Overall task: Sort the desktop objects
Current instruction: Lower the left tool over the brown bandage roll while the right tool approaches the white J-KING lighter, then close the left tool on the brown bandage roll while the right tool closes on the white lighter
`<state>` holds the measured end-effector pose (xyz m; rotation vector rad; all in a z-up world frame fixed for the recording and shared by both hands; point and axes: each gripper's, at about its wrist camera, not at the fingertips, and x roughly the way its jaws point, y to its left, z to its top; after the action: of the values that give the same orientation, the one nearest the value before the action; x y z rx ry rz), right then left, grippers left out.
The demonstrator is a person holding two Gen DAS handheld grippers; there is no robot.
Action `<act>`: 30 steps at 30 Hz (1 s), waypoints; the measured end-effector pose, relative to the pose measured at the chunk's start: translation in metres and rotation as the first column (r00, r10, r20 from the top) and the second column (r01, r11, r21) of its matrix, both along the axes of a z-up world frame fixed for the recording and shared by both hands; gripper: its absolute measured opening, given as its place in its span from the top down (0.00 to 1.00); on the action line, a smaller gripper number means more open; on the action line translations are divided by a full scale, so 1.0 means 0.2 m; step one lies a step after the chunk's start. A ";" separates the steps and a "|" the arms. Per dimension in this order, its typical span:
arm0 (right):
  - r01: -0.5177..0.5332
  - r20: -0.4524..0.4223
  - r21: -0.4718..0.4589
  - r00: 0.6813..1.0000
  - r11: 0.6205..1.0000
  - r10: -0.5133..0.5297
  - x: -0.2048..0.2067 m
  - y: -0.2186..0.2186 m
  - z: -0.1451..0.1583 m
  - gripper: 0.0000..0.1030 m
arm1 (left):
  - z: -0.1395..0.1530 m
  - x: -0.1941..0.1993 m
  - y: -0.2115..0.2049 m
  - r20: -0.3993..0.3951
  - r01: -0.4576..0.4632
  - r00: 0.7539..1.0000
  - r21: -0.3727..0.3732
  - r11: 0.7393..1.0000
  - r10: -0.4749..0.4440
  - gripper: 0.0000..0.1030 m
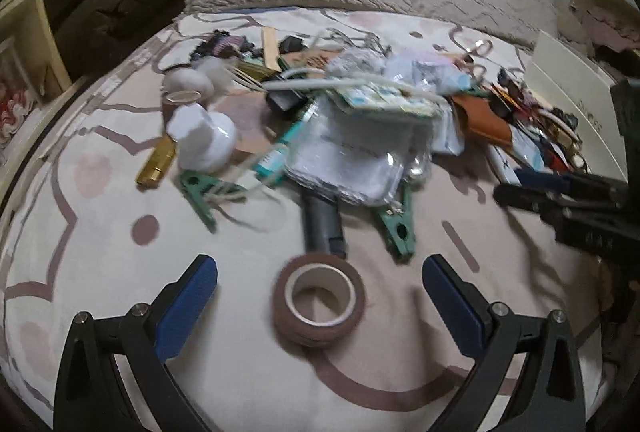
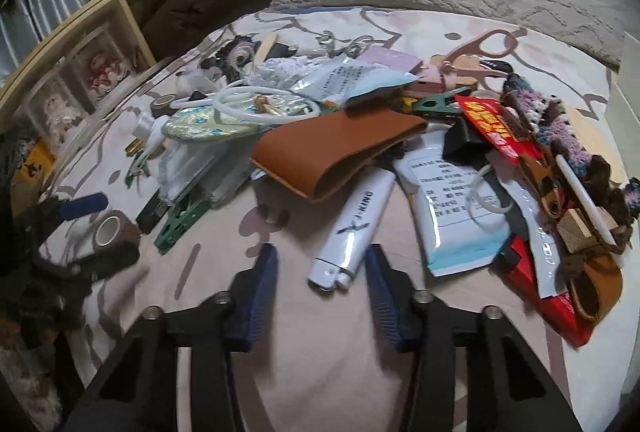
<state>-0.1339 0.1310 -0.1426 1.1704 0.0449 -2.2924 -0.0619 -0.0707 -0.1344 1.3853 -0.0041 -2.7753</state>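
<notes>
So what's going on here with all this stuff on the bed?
A person is sorting a heap of small clutter on a patterned bedspread with two handheld grippers. The left gripper is open around a brown tape roll, not gripping it. The right gripper flanks the near end of a white lighter, its pads not visibly pressing.

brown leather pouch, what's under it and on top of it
The brown leather pouch lies over the top end of a white lighter, whose lower end sticks out. Its far edge is tucked under a blue-edged packet. Anything else beneath it is covered.
</notes>
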 end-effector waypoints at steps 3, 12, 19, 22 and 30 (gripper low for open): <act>0.015 -0.002 -0.004 1.000 1.000 -0.015 0.00 0.02 0.00 0.72 | -0.04 0.00 0.01 0.010 -0.009 1.000 -0.011 1.000 0.010 0.01; -0.003 -0.027 0.034 1.000 0.999 0.004 0.11 0.01 0.00 0.75 | -0.04 0.04 -0.02 -0.018 -0.036 0.999 0.065 0.997 0.037 0.02; -0.031 -0.026 0.020 0.999 0.999 0.032 0.28 0.06 0.01 0.75 | -0.04 0.08 -0.04 -0.034 -0.045 0.998 0.121 0.992 0.049 0.01; -0.037 -0.031 0.021 0.999 0.999 0.038 0.35 0.08 0.01 0.75 | -0.05 0.09 -0.04 -0.039 -0.049 0.998 0.122 0.991 0.055 0.01; -0.012 -0.044 0.024 0.999 1.000 0.013 0.39 0.08 0.02 0.75 | -0.05 0.10 -0.05 -0.050 -0.059 0.996 0.148 0.987 0.068 0.02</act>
<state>-0.0565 0.1467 -0.1383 1.1290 0.0964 -2.3124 -0.0427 -0.0814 -0.1443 1.3124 0.2459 -2.8092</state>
